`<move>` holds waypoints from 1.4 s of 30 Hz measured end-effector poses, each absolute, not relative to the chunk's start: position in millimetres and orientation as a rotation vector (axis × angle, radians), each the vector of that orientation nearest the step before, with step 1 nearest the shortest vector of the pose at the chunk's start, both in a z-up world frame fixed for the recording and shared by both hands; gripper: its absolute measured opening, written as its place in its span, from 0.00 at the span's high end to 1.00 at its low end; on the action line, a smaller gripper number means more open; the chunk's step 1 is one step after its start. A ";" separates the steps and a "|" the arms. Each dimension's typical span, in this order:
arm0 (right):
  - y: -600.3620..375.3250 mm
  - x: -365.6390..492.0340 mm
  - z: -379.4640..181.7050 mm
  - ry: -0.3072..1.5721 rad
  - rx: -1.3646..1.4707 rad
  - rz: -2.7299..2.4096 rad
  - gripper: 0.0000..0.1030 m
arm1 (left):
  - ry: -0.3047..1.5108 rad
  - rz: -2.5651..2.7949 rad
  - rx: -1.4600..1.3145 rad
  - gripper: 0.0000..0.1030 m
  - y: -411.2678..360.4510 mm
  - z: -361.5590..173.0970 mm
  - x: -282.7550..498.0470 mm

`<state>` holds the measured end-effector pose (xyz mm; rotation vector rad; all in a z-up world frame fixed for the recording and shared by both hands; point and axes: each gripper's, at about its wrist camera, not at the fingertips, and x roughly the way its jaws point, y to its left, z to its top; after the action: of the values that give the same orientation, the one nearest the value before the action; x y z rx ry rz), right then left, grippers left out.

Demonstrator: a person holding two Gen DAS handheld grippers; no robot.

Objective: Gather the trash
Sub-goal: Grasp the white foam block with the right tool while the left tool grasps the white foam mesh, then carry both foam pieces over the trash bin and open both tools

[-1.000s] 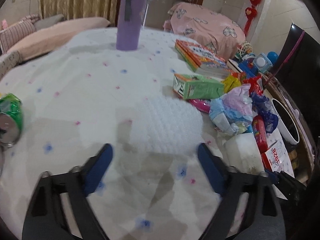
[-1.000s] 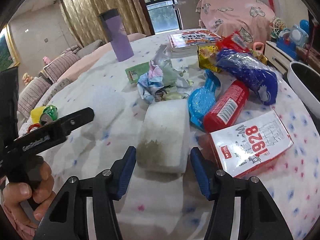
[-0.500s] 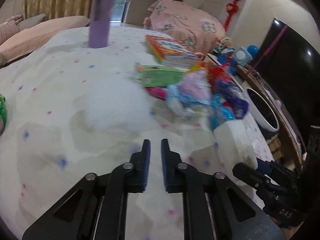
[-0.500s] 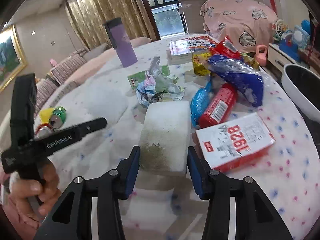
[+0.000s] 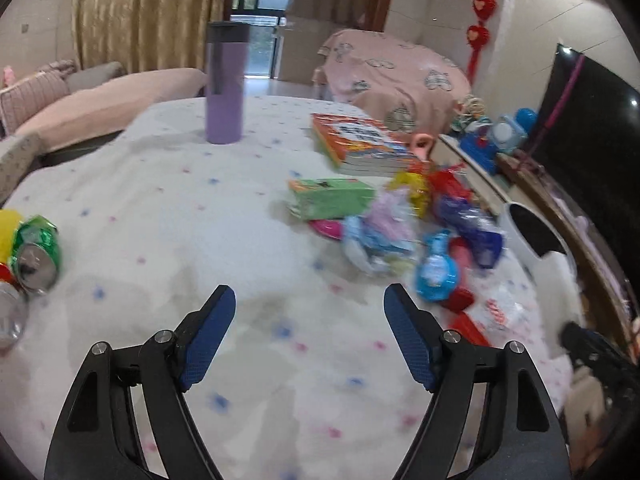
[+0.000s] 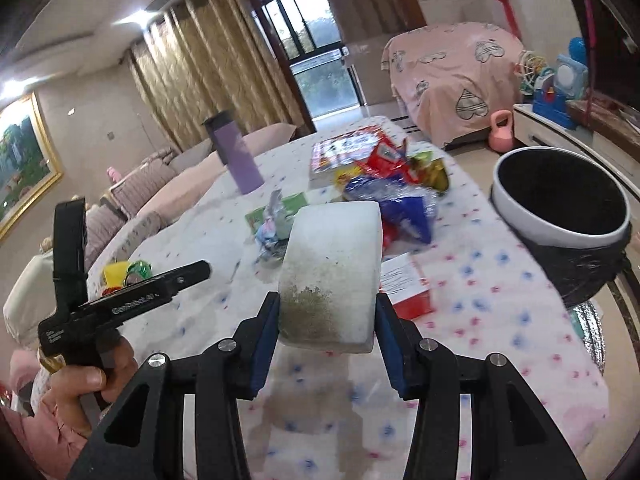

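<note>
Right gripper (image 6: pixel 326 322), pads pressed on both sides of a soiled white foam block (image 6: pixel 334 276), holds it clear of the worktop (image 6: pixel 500 304). Left gripper (image 5: pixel 308 320), jaws just opened wide, is empty above bare cloth. Carrying well probably means keeping the squeeze steady, travelling level to the black-lined bin (image 6: pixel 560 200), and releasing only once over its mouth.

Gold curtains (image 6: pixel 192 76), glass balcony door (image 6: pixel 320 60), pink-draped sofa (image 6: pixel 452 80), framed painting (image 6: pixel 24 152)

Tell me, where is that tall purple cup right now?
The purple cup stands upright at the table's far side, left of the book stack.
</note>
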<state>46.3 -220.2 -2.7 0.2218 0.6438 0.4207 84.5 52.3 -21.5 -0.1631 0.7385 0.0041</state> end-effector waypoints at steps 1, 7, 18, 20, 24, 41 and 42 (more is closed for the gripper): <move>-223.2 48.2 -2.8 0.644 0.230 0.417 0.54 | 0.748 0.025 -0.155 0.23 55.2 -24.7 90.4; -228.2 57.0 -7.5 0.653 0.243 0.402 0.54 | 0.801 0.080 -0.106 0.24 63.7 -48.3 125.9; -246.4 63.4 -10.5 0.653 0.268 0.377 0.54 | 0.806 -0.010 -0.121 0.83 51.4 -44.3 126.4; -251.0 63.0 -8.9 0.645 0.273 0.374 0.54 | 0.787 -0.047 -0.139 0.83 42.6 -32.7 119.0; -264.9 63.3 -4.4 0.626 0.286 0.361 0.54 | 0.750 -0.135 -0.148 0.83 17.2 -9.6 103.4; -348.4 68.5 -7.9 0.605 0.351 0.229 0.54 | 0.772 -0.452 -0.060 0.83 -131.8 15.5 113.8; -352.2 69.7 -7.7 0.605 0.353 0.222 0.54 | 0.774 -0.461 -0.054 0.83 -139.1 15.7 116.8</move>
<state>69.7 -352.2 -7.7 0.3534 0.6055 0.2222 116.8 -139.1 15.7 -0.0539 0.7745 -0.4605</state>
